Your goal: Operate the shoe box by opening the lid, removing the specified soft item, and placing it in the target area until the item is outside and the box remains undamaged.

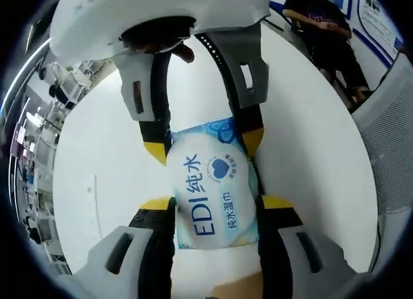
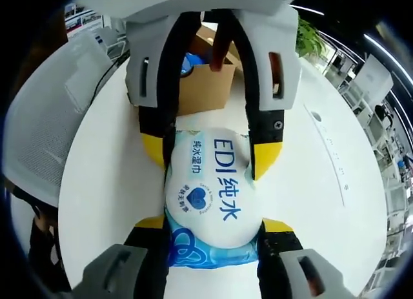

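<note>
A soft pack of wet wipes (image 1: 216, 189), white and blue with "EDI" printed on it, is held above the white round table (image 1: 97, 183) between both grippers. My left gripper (image 1: 216, 205) rises from the bottom of the left gripper view, its yellow-tipped jaws pressed on the pack's near end. My right gripper (image 1: 205, 147) comes down from the top and clamps the far end. In the right gripper view the same pack (image 2: 210, 183) sits between my right gripper (image 2: 214, 225) and the left gripper (image 2: 211, 154). The open cardboard shoe box (image 2: 203, 86) stands behind them on the table.
A grey mesh chair (image 2: 51, 131) stands beside the table (image 2: 310, 183); the chair (image 1: 393, 131) also shows in the left gripper view. A person (image 1: 329, 34) sits beyond the table's far edge. A potted plant (image 2: 310, 37) and office desks lie further off.
</note>
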Tool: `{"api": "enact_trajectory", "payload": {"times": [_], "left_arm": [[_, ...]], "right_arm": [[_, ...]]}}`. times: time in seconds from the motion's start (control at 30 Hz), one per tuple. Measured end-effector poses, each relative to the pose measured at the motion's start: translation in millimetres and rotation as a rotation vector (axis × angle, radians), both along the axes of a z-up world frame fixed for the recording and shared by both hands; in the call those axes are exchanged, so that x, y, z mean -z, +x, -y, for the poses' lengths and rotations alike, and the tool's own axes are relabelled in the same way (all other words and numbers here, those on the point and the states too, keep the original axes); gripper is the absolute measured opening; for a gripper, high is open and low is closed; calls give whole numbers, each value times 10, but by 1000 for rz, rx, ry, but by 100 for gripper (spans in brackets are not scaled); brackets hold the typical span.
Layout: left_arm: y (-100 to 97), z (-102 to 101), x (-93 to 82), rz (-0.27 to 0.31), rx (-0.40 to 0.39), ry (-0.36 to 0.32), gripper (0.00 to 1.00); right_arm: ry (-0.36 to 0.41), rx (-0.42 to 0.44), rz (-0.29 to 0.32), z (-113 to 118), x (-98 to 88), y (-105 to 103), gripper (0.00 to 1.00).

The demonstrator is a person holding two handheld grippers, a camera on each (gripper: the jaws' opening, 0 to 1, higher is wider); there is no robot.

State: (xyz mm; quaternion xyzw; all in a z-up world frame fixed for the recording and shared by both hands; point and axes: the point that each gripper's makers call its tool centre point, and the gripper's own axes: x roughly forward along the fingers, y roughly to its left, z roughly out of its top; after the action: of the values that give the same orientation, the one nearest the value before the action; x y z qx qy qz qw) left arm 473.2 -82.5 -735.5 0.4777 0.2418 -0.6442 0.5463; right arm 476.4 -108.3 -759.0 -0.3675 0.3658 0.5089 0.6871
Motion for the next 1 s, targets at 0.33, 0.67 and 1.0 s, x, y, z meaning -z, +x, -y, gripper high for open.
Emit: {"api": "enact_trajectory", "payload": {"times": [0.33,0.67,1.0], "left_arm": [[-7,-74,-157,15,-16,-15,45],[7,-116,-358,-13,-84,-87,49],[-40,-267,-573,-17,-148,-171,51]], "right_arm": [[-18,33,30,69,-120,-30,47],[22,139,22,63,-281,-134,49],[92,244,19,-51,-449,-279,49]]}}
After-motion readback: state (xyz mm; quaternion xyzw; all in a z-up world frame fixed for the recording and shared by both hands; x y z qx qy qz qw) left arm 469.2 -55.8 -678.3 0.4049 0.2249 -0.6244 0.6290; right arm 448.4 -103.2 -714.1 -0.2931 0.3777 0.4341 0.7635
